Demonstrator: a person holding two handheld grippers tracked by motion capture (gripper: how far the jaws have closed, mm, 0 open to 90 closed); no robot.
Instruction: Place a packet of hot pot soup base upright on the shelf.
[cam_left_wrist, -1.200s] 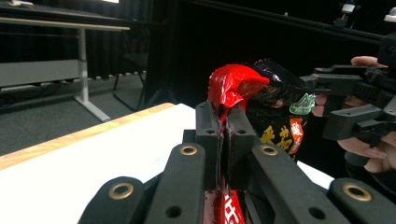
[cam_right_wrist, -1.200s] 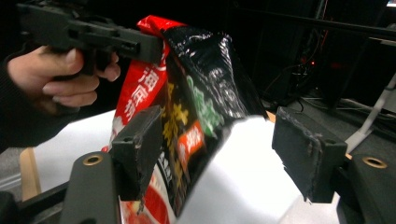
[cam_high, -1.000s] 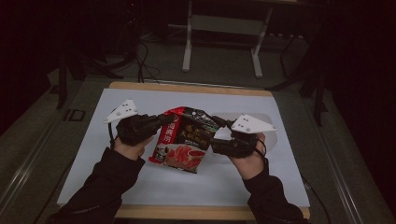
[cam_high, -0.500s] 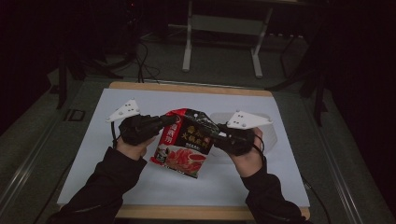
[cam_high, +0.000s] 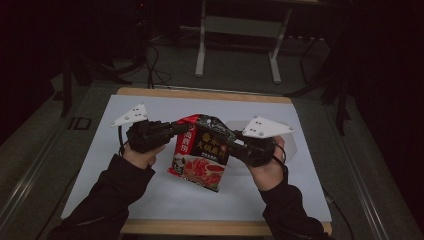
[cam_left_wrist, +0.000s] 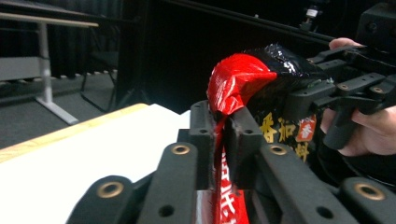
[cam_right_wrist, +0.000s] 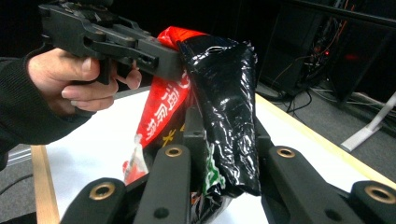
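A red and black snack bag (cam_high: 200, 152) hangs upright over the white table top (cam_high: 125, 165), held at its top between both grippers. My left gripper (cam_high: 181, 127) pinches the bag's red top corner (cam_left_wrist: 233, 79). Its jaws (cam_left_wrist: 223, 123) have just been opening slightly, with the foil still pressed between the pads. My right gripper (cam_high: 236, 142) is shut on the crinkled black top corner (cam_right_wrist: 219, 84), which fills the space between its jaws (cam_right_wrist: 226, 128). The left gripper (cam_right_wrist: 140, 46) and its hand face it from the far side of the bag.
The table has a wooden rim (cam_high: 200, 93) along its far edge. Behind it on the dark floor stand a white metal frame (cam_high: 200, 45) and loose cables (cam_high: 150, 60). White surface lies free in front of and beside the bag.
The right gripper's jaws have closed on the bag's black top corner. The bag now hangs a little more upright between the grippers. The left hand has stayed in place.
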